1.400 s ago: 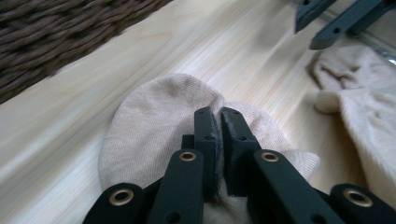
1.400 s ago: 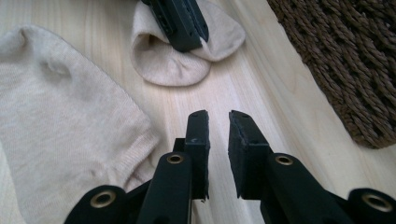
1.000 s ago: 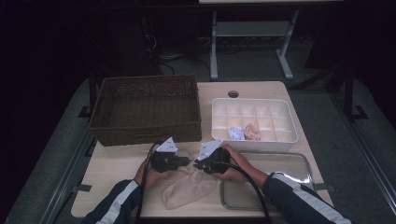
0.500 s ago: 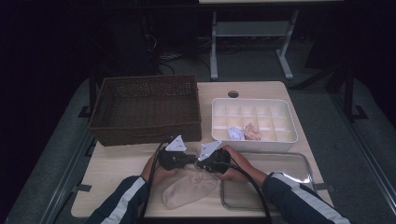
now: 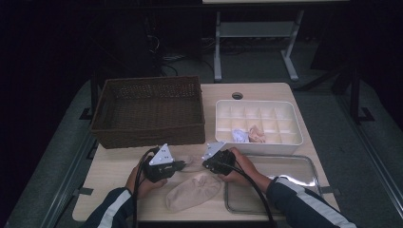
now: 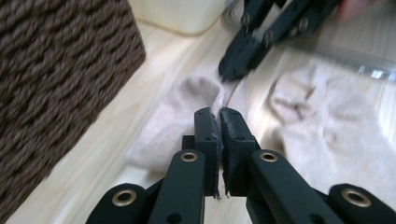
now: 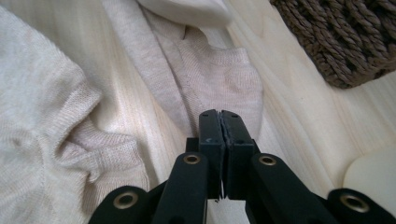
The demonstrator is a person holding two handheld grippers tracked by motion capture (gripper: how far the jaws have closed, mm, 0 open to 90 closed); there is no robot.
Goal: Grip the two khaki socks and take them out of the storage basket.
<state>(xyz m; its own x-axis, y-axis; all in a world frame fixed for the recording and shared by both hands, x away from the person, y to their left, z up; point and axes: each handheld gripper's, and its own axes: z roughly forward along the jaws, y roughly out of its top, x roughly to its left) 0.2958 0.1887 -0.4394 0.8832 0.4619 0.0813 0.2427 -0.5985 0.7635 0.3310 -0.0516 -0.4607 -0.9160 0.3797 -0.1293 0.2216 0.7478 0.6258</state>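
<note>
**Both grippers clenched on one beige sock beside the wicker basket**

High view: the wicker basket (image 5: 148,111) stands at the far left of the bench (image 5: 114,173). Just in front of its right corner, the left gripper (image 5: 183,165) and right gripper (image 5: 205,164) face each other, with a small beige sock (image 5: 195,161) between them, largely hidden by the gripper bodies. A second sock (image 5: 192,192) lies nearer the person, farther from the basket. To the basket's right stand a white compartment box (image 5: 259,126) and a metal tray (image 5: 271,183); the person's sleeves are cut off at the bottom edge.

Left gripper view: the basket's weave is blurred at left. The left gripper (image 6: 219,116) is clenched, sock fabric (image 6: 187,109) pinched at its tips. The right gripper (image 6: 229,70) closes on the same sock from beyond, its body cut off at the top.

Right gripper view: the basket fills the top right corner. The right gripper (image 7: 219,116) is clenched on the sock's edge (image 7: 219,79); the pinch itself is hard to make out.
</note>
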